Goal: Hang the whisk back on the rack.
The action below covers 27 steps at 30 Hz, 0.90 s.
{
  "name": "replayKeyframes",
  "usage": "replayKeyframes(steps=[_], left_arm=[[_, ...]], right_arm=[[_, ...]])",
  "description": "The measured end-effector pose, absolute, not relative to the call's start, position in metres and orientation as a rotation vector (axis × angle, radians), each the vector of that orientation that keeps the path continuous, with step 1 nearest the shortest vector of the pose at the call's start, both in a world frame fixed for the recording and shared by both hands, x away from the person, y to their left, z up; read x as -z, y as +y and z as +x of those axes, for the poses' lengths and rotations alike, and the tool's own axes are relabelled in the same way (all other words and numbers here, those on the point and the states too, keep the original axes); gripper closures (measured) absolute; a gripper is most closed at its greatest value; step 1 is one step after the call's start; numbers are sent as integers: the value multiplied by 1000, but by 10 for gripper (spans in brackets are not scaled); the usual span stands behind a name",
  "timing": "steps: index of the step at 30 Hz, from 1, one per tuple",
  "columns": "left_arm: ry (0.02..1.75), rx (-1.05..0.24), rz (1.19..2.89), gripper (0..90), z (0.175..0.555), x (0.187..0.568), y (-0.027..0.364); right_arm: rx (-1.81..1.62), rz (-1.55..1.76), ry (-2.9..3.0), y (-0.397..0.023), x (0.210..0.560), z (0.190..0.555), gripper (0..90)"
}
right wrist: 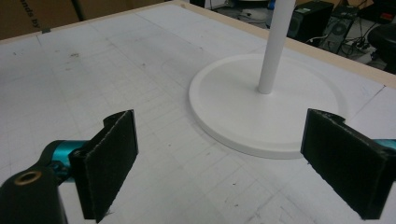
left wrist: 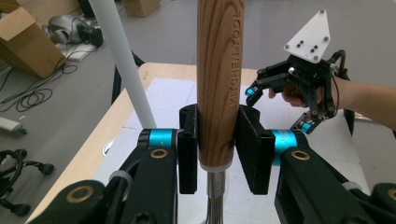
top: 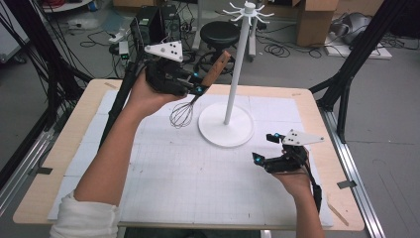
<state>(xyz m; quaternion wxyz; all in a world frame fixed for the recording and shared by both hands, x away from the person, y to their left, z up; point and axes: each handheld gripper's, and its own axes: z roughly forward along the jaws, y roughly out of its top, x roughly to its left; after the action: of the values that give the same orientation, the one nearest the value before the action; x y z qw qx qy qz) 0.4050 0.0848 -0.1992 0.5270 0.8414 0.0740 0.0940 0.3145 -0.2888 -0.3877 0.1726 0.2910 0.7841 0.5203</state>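
My left gripper (top: 198, 83) is shut on a whisk (top: 216, 68) and holds it in the air over the far left of the table. The pads clamp the lower end of its wooden handle (left wrist: 219, 70), and the wire head (top: 182, 115) hangs down toward the mat. A white rack stands just right of it, with a tall pole (top: 237, 64), a round base (top: 226, 124) and hooks (top: 247, 11) at the top. My right gripper (top: 265, 148) hovers open near the table's right side, with nothing between its pads (right wrist: 109, 158), facing the base (right wrist: 261, 107).
A white gridded mat (top: 198, 178) covers the wooden table (top: 69, 139). Behind the table stand a black stool (top: 219, 32), computer cases (top: 148, 25), cardboard boxes (top: 317, 20) and loose cables on the floor. Black frame legs (top: 346, 74) rise at the right.
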Motion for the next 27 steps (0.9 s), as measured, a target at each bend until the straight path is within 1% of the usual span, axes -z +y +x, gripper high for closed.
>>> replayKeyframes(steps=[6,11,27], left_arm=[[171,-226,2013,709,407,196,78],[194,-230,1982,709,411,187,73],[189,-239,1989,710,421,167,51]], right_arm=[[-1478,828,2225,-288,388,314,101],[-1472,828,2230,-288,388,315,101],[-1486,826,2221,-289,387,314,101]])
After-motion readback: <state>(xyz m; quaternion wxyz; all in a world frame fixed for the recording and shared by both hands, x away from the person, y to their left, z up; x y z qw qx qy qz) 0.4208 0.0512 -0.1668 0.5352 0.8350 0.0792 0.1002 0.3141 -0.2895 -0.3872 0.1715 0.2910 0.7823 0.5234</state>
